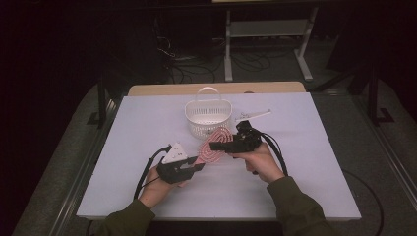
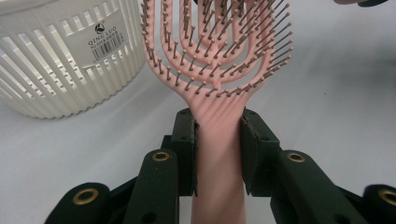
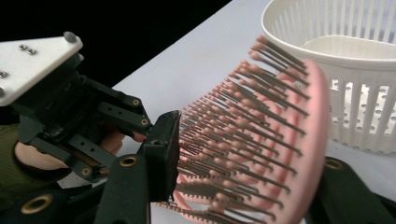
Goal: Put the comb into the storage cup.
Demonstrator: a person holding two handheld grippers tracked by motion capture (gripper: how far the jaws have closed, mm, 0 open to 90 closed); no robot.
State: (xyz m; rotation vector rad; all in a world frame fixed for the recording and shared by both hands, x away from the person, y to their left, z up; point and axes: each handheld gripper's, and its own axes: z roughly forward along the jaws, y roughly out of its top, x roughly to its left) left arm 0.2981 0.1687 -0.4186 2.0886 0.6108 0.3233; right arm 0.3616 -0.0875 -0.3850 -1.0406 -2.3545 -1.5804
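Pink plastic vented hairbrush: left gripper pinches handle; right gripper pads press bristled head, centre frame. Risk: bristles bend, head slips out.

Pink vented hairbrush, bristled, held off the table, just beside white basket

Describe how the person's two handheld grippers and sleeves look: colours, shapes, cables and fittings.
Both grippers, left gripper and right gripper, are black linkage frames with flat black jaws and brass-coloured pivot rings. Each carries a pale grey three-cornered plate studded with small screws, and trails a black cable. The sleeves are dark olive green.
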